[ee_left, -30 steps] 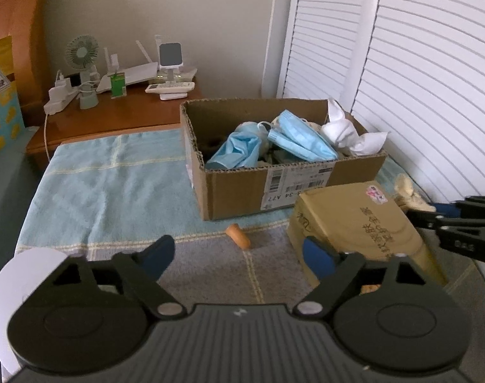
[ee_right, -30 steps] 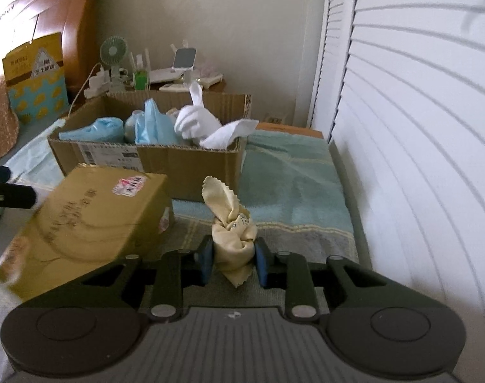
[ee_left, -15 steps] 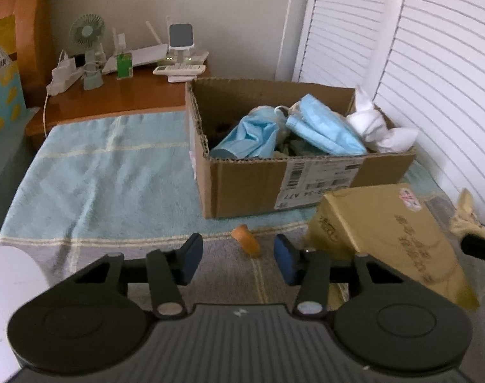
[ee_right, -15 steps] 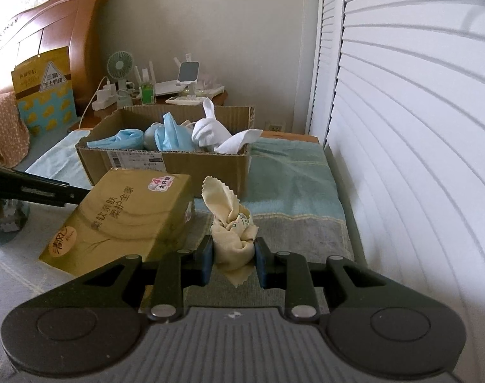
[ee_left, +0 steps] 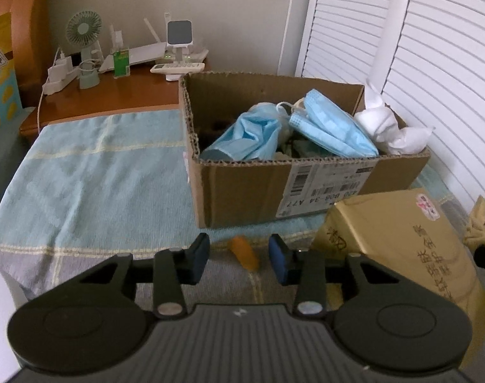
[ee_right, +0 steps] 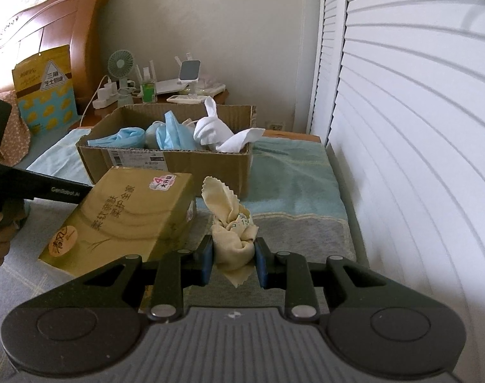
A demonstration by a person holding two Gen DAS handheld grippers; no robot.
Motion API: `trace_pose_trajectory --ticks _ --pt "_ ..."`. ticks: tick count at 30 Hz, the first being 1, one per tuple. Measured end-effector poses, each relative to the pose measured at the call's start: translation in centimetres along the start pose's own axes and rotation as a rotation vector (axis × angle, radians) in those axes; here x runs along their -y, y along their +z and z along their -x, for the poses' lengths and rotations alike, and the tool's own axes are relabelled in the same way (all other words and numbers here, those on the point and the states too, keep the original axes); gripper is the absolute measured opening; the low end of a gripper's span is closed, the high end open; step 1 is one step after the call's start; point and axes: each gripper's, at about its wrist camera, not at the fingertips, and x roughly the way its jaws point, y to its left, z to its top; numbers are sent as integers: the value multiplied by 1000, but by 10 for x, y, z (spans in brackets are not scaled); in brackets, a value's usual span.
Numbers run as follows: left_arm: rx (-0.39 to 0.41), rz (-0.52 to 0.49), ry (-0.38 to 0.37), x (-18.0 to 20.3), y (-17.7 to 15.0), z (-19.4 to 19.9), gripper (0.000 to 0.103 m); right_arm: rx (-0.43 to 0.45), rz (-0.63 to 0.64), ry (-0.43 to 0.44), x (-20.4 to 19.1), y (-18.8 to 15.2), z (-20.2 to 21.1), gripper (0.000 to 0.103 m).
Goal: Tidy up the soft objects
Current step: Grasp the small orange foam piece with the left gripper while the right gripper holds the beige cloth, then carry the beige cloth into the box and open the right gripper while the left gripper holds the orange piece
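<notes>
My right tool (ee_right: 233,263) is clamped on the yellow cloth (ee_right: 231,229). The cloth is bunched between the blue pads (ee_right: 206,260), a pinked corner standing up above them and a tip hanging below.

Just left of the cloth lies the tissue pack (ee_right: 127,215), gold, on the grey part of the blanket (ee_right: 306,188). The box (ee_right: 191,162) sits beyond both, farther off, on the blue part. In it: blue masks (ee_right: 172,135) left and middle, white cloth (ee_right: 218,134) at the right end, one flap over the rim.

My left tool (ee_left: 239,258) holds nothing; the gap between its pads is moderate. The orange plug (ee_left: 245,252) lies on the blanket (ee_left: 92,172) in line with that gap, just beyond the pads, untouched. From this view the box (ee_left: 252,191) is straight ahead past the plug, and the tissue pack (ee_left: 411,249) is near right.

Nightstand (ee_left: 115,94) far left with a fan (ee_left: 84,32).
</notes>
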Motion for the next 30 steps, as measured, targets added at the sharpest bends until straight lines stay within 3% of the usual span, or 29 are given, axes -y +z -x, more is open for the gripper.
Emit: trace_pose_trajectory --ticks 8,13,19,30 --pt "-12 -21 -40 -1 -1 3 36 -1 -1 5 -1 0 1 31" --pt "3 -24 -10 -4 -4 2 32 -4 0 9 -2 0 0 31" --pt "16 -58 -7 3 -4 0 17 0 2 9 -2 1 2 31" --pt "8 -85 -38 1 -11 19 14 5 -5 11 -4 0 12 31"
